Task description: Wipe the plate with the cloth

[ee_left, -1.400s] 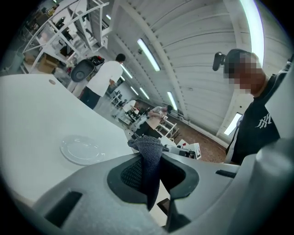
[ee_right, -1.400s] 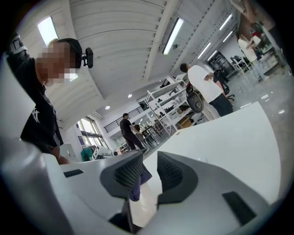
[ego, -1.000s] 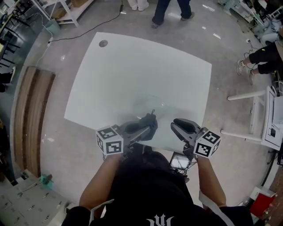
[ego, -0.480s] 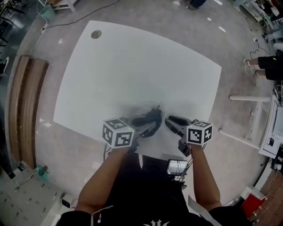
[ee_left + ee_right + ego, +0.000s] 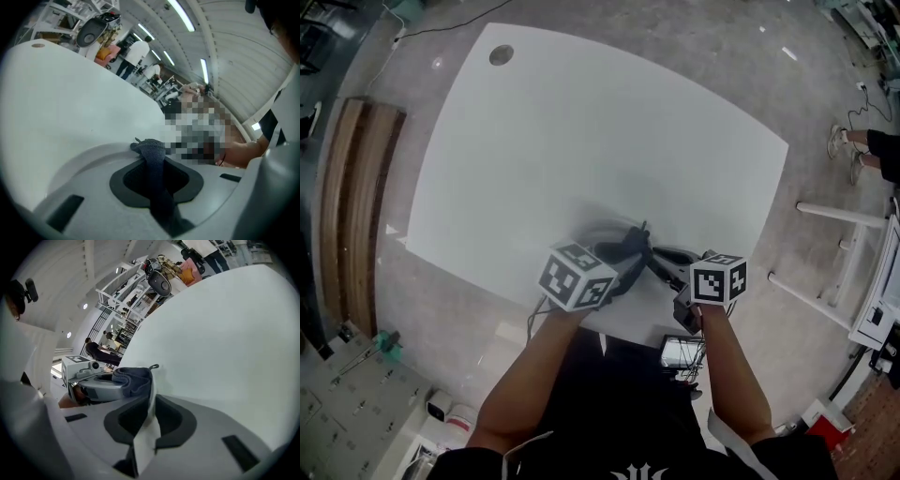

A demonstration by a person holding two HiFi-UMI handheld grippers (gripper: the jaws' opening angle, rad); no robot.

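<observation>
At the near edge of the white table (image 5: 581,141), just in front of the person, the two grippers meet tip to tip. The left gripper (image 5: 628,253) is clamped on a dark grey cloth (image 5: 152,154), which runs up between its jaws and bunches beyond them. The right gripper (image 5: 150,404) is closed on the rim of the plate (image 5: 144,437), seen edge-on as a thin white strip and apparently lifted clear of the table. The cloth folds over the plate's edge just past the right jaws, so contact is made. Judgement: both pick-ups are done and wiping is under way at the rim. No soiling shows on the plate, so how much of its face is wiped cannot be told — most of it is out of sight.
</observation>
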